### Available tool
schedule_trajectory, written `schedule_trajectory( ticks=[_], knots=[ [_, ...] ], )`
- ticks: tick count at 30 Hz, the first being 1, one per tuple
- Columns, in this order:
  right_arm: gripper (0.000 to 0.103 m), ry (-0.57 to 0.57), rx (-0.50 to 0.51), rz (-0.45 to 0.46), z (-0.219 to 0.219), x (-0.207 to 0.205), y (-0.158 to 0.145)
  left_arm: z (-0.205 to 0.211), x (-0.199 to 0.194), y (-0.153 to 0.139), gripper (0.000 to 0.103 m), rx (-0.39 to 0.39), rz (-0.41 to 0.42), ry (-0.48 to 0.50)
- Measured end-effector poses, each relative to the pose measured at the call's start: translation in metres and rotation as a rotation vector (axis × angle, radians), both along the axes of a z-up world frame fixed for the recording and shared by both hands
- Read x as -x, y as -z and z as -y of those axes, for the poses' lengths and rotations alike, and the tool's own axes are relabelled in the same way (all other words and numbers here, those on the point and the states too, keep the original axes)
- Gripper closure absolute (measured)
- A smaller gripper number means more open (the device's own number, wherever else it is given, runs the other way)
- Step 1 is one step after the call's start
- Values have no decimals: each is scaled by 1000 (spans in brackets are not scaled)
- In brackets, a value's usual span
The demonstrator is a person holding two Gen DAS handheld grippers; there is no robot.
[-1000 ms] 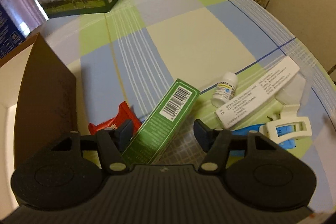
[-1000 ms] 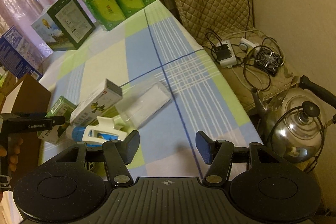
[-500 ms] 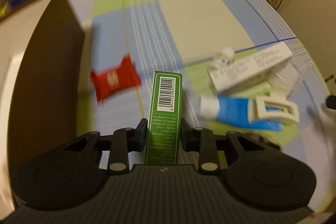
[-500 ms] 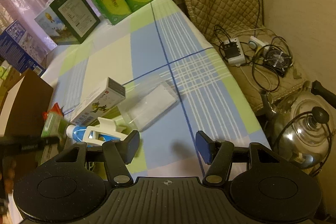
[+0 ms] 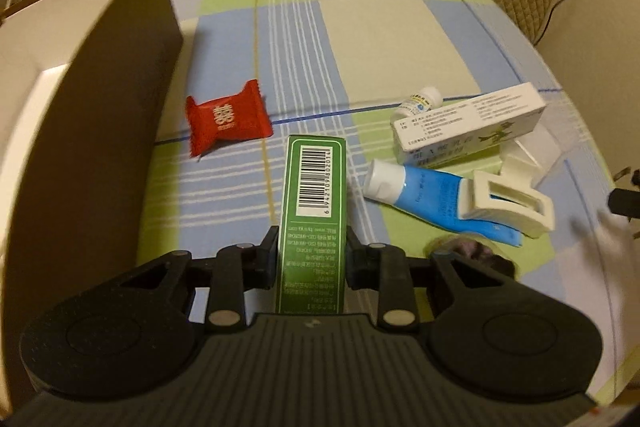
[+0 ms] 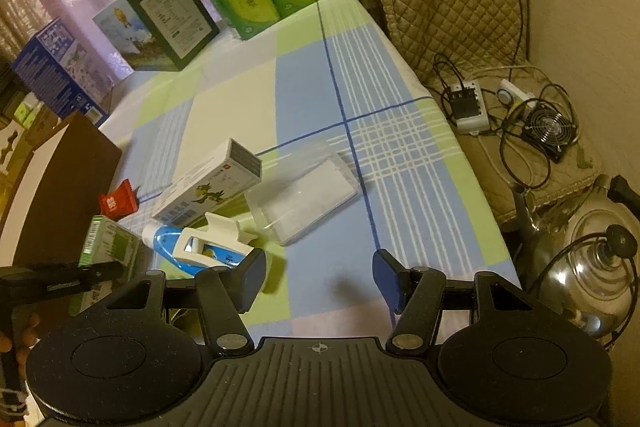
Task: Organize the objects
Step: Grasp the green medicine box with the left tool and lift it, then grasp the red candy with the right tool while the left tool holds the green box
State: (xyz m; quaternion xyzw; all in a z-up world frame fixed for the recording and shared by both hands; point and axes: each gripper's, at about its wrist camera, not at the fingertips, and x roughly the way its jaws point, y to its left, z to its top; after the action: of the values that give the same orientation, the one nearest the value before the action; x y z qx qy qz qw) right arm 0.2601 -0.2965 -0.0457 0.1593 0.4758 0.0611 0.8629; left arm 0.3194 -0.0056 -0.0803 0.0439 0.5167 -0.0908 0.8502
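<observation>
Left gripper [image 5: 312, 253], wide a second ago, now clamping slim green cardboard box [image 5: 313, 203], lifting it off checked cloth [image 5: 372, 39]; right gripper [image 6: 318, 277] hovering, jaws wide.

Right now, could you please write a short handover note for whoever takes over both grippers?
Left gripper: shut on the green box, held above the tablecloth.
Right gripper: open, empty, above the near table edge.
On the table: red candy packet, small white bottle, long white box, blue tube with the white hair clip on it, clear plastic case.
The open cardboard box stands at the left.
Done: green box picked up.
Left: probably place it in the cardboard box, then sort the rest.
</observation>
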Motion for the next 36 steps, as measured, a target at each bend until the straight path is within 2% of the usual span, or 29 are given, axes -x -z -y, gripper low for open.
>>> schedule_trajectory(
  ticks=[4,10,17,21,28,36],
  knots=[
    [47,-54,-5,27,-8,-3,-4,-18,27,-24,77,42,34,-70],
    [47,-214,-12,105,-45,-15,-15,-51,83,-58,77,82,76,-181],
    [47,-450,-21,190,-109,-30,-20,-97,151,-70,77,97,68,-366],
    [47,-579,-12,231,-147,-39,-12,-131,177,-70,77,74,70,-494],
    [47,-783,77,298,-203,-60,5,-193,199,-71,77,28,103,-677],
    [47,-993,247,402,-254,-86,24,-237,198,-68,77,13,105,-757]
  ],
)
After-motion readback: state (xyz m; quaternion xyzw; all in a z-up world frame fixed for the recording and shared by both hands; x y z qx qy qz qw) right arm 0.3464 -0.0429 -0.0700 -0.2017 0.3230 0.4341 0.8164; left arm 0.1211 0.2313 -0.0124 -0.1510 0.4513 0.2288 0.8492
